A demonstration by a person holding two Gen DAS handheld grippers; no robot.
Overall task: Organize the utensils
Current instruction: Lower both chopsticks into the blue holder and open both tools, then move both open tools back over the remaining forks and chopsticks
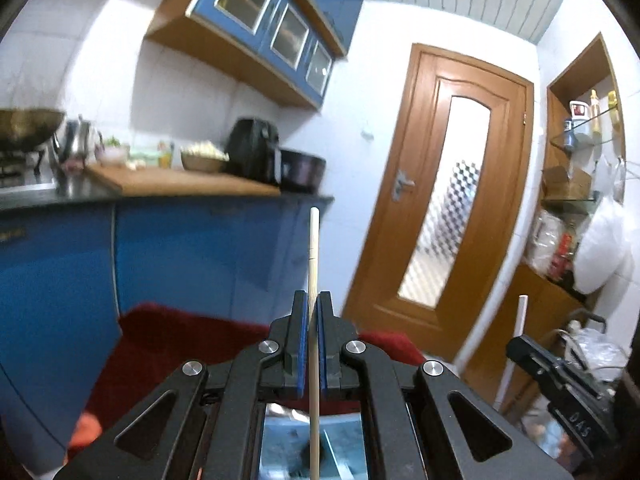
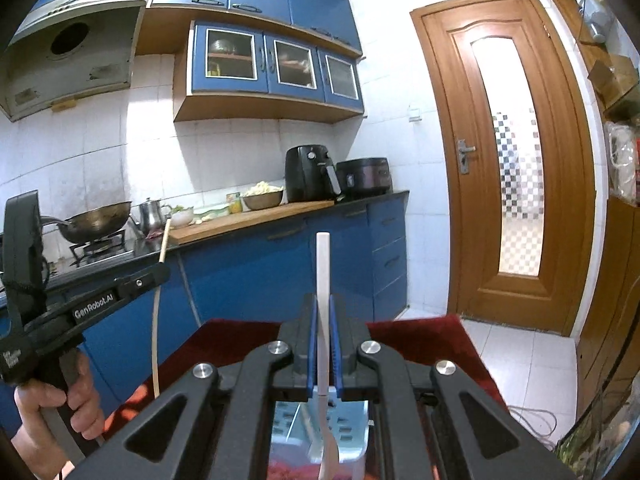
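Observation:
My left gripper (image 1: 313,300) is shut on a thin wooden chopstick (image 1: 314,240) that stands upright, its tip well above the jaws and its lower end running down between the arms. My right gripper (image 2: 323,302) is shut on a white utensil (image 2: 323,264) with a long flat handle pointing up; its wider end hangs below, over a light blue perforated basket (image 2: 352,432). In the right wrist view, the left gripper (image 2: 160,276) with the chopstick (image 2: 157,340) is at the left, held by a hand (image 2: 52,412). At the left wrist view's right edge is the right gripper (image 1: 518,346) with the white utensil (image 1: 520,320).
Blue kitchen cabinets carry a dark counter (image 2: 360,200) with a wooden cutting board (image 2: 256,216), wok (image 2: 96,220), kettle (image 2: 152,212), air fryer (image 2: 310,174) and cooker (image 2: 364,178). A red mat (image 2: 440,340) lies below. A wooden door (image 2: 516,160) and shelves (image 1: 576,152) stand to the right.

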